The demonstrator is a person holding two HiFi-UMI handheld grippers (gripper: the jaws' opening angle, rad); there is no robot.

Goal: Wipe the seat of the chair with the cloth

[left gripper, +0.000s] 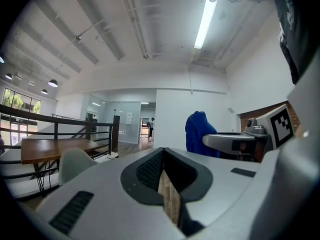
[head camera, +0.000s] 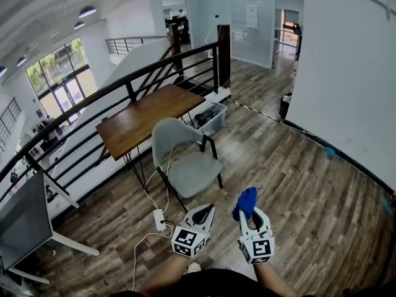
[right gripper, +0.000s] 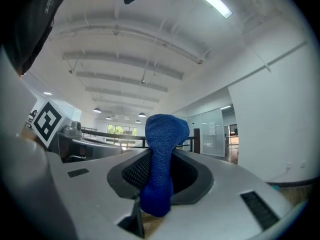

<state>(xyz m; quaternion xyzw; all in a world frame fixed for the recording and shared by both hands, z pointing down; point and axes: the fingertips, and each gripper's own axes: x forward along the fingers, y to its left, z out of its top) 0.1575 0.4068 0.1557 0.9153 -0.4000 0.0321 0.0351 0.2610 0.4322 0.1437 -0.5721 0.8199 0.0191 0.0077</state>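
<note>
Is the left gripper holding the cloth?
No, the blue cloth is clamped in the right gripper; the left gripper is shut with nothing in it.

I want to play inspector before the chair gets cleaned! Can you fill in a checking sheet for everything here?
Surface: the chair seat is bare and nothing touches it; it is too far off to see any dirt.
Job's things: the chair stands at the wooden table; the blue cloth is in the right gripper.
Clutter: a plastic bin sits on the floor by the table.
Grippers: the left gripper is shut and empty; the right gripper is shut on the cloth; both are short of the chair.
Cables: a white power strip lies beside the chair, with a white cable trailing across the floor.
Surroundings: wooden floor, black railing.
</note>
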